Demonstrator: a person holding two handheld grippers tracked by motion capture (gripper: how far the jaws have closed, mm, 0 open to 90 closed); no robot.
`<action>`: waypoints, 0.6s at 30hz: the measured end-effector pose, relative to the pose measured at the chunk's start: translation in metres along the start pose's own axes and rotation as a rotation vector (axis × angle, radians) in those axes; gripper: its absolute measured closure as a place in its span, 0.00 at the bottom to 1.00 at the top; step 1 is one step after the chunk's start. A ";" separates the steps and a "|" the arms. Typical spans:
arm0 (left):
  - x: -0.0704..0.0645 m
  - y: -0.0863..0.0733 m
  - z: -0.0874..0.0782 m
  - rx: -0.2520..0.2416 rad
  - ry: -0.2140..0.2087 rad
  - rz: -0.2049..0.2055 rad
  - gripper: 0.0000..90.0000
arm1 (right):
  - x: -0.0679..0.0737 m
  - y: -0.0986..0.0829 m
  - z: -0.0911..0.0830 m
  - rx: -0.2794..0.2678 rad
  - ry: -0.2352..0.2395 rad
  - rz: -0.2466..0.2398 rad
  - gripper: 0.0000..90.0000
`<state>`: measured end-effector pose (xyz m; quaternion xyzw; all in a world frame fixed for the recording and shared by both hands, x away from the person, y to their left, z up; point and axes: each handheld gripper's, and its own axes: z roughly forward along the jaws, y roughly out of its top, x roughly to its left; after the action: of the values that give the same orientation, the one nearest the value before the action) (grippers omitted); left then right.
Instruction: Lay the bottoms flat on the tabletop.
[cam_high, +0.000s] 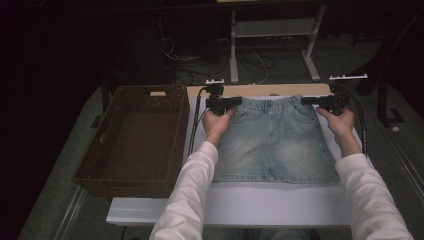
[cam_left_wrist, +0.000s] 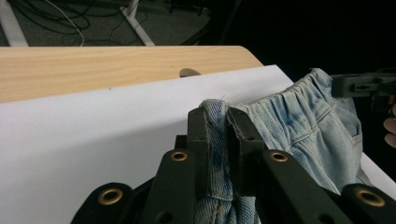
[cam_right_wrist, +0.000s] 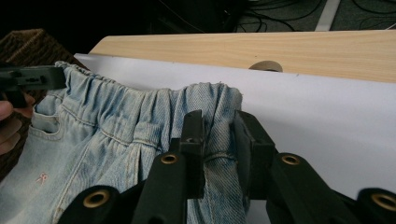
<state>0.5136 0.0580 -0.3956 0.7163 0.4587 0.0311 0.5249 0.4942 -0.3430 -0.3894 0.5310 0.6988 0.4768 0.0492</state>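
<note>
Seen first, a table (cam_high: 230, 210) with a white sheet on top and a strip of pale wood along the far edge, wide enough to keep a garment fully spread. At its left side, a brown woven basket (cam_high: 135, 137), standing empty and close by, probably placed there as the place for the finished piece. In the middle of the white sheet, a light denim skirt (cam_high: 275, 145), lying flat with the hem toward the person and the elastic waistband toward the far edge. At the two far corners of this waistband, the two tools: left gripper (cam_left_wrist: 217, 135) clenched on the left end of the waistband, with a fold of denim pressed between its black jaws, and right gripper (cam_right_wrist: 219, 135) clamped in the same way on the right end. Held like this, at both corners together, most likely to keep the waistband stretched and level, so as to lift or fold the cloth without letting one side sag. Behind the grippers, two hands in white sleeves, reaching forward from the near edge. Smallest of all, a round hole (cam_right_wrist: 265, 66) in the wooden strip, just past the sheet.
</note>
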 end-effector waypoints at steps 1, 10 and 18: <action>0.001 -0.001 0.001 0.007 -0.003 -0.003 0.88 | 0.001 -0.001 0.000 -0.001 -0.011 -0.005 0.80; 0.004 -0.008 0.005 0.100 0.006 -0.045 0.60 | 0.003 -0.008 -0.004 -0.025 -0.084 0.040 0.60; -0.007 -0.005 -0.005 0.085 -0.030 -0.027 0.42 | 0.003 -0.018 -0.008 0.005 -0.087 0.039 0.43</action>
<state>0.5045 0.0570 -0.3943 0.7322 0.4613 -0.0062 0.5010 0.4759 -0.3452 -0.3971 0.5649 0.6866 0.4525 0.0689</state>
